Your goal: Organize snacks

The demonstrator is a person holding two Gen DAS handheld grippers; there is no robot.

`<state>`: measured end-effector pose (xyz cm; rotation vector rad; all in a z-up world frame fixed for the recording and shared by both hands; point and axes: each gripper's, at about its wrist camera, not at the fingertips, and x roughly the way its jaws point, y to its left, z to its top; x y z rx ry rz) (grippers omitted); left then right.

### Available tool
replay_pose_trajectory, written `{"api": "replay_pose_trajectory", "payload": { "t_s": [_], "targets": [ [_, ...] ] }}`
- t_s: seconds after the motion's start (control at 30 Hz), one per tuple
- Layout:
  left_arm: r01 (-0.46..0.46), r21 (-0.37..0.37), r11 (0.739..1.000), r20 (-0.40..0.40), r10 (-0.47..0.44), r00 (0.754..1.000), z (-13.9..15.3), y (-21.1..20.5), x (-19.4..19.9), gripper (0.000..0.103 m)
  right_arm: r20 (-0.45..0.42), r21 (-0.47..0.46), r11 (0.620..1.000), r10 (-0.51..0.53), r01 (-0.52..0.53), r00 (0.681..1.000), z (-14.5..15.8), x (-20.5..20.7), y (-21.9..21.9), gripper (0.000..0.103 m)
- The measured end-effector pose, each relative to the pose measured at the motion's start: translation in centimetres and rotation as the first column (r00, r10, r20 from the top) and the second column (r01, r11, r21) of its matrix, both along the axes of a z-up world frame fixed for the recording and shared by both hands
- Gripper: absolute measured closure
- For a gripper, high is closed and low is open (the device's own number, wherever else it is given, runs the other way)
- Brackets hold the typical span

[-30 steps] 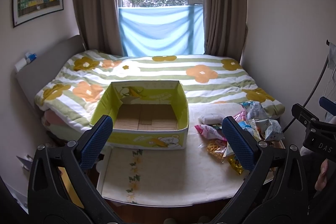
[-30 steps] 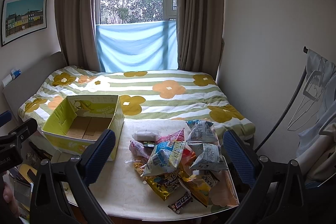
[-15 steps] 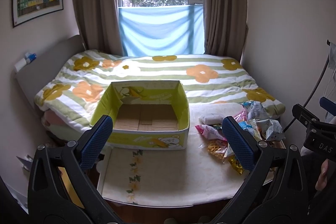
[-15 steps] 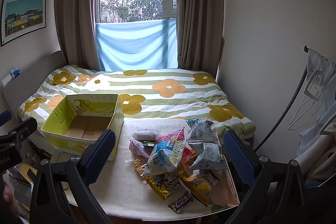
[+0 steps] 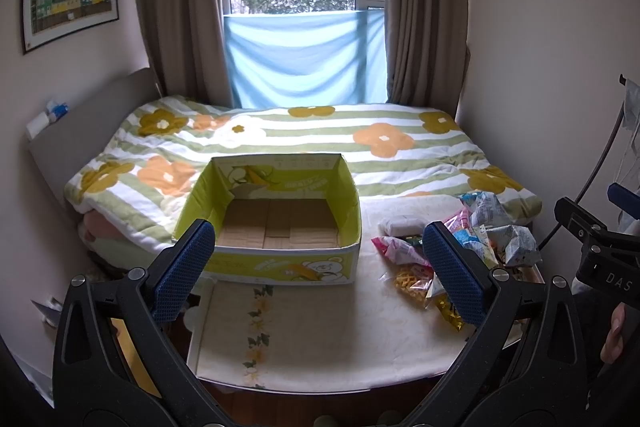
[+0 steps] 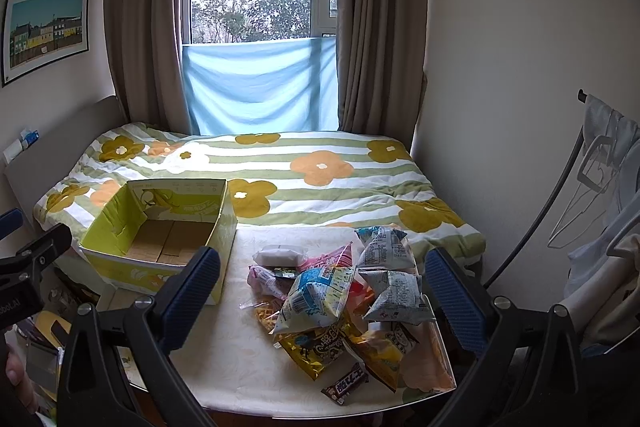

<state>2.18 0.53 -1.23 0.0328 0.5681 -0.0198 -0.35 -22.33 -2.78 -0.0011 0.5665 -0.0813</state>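
Note:
A yellow-green cardboard box stands open and empty on the table's left part; it also shows in the right wrist view. A pile of snack packets lies on the table's right part, also seen in the left wrist view. It holds a white packet, a blue-and-white bag, grey bags and a small chocolate bar. My left gripper is open and empty, held above the table in front of the box. My right gripper is open and empty, held above the pile.
The small table has a cream cloth with a flower strip. A bed with a flowered quilt lies behind it. A wall stands at the right, with a clothes rack and hangers. The window and curtains are at the back.

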Motion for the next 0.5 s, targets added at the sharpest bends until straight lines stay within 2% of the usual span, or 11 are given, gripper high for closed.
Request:
{"api": "replay_pose_trajectory", "payload": {
  "t_s": [0.23,0.5],
  "targets": [
    [0.002,0.023,1.000,-0.004,-0.002,1.000,-0.2,-0.3,0.0,0.000,-0.006,0.011,1.000,-0.002,0.002,1.000,-0.6,-0.2,-0.1,0.001],
    [0.129,0.007,0.992,-0.044,-0.129,0.991,-1.2,-1.4,1.0,0.000,-0.044,0.028,0.996,-0.078,0.079,0.996,-2.3,-2.2,-1.4,0.001]
  ]
}}
